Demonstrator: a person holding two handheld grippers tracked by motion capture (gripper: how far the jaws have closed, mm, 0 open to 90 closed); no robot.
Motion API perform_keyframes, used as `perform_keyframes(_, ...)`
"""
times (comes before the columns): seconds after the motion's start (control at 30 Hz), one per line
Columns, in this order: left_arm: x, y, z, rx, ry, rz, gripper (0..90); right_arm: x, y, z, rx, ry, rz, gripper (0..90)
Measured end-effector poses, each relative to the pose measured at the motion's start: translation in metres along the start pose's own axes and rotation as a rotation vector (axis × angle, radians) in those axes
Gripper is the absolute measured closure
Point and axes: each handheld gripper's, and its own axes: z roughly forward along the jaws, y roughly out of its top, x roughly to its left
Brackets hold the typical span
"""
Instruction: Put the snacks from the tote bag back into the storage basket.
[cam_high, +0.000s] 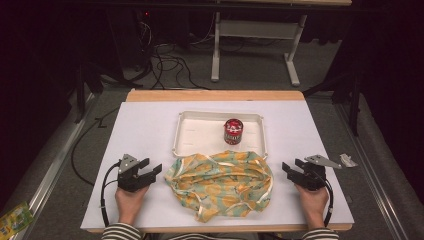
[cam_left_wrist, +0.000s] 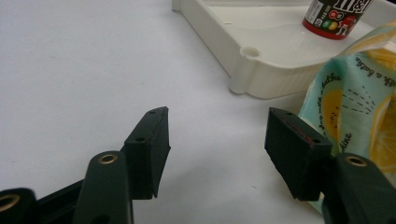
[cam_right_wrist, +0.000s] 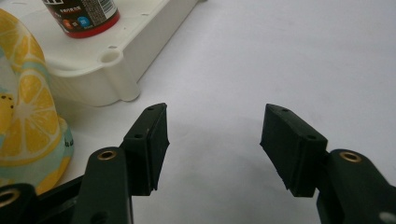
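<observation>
Left claw (cam_high: 150, 171), right claw (cam_high: 290, 169): both released, resting on white counter (cam_high: 140, 130). Between them: crumpled lemon-print cloth (cam_high: 222, 182) (overlapping tray's near edge). Behind: white tray (cam_high: 195, 131) holding upright red candy tub (cam_high: 233, 131).

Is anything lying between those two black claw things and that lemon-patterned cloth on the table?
Nothing visible does. The crumpled lemon-patterned cloth lies between the left gripper and right gripper, both with jaws open, with bare white table in between. The white plastic tray holding a red candy canister sits behind the cloth.
</observation>
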Motion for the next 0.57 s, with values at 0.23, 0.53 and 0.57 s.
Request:
perform_keyframes(0.23,-0.0028,-0.0007,0.0006,0.003,0.018,0.019,39.0,0.0004,-0.0017,-0.0021,-0.024,-0.013,-0.004,40.6)
perform_keyframes(0.53,-0.0031,-0.0012,0.0008,0.005,0.014,0.02,37.4,0.0009,-0.002,-0.002,-0.024,-0.019,-0.003,39.2)
perform_keyframes(0.57,-0.0031,-0.0012,0.0008,0.005,0.014,0.02,37.2,0.0009,-0.002,-0.0019,-0.024,-0.019,-0.006,39.1)
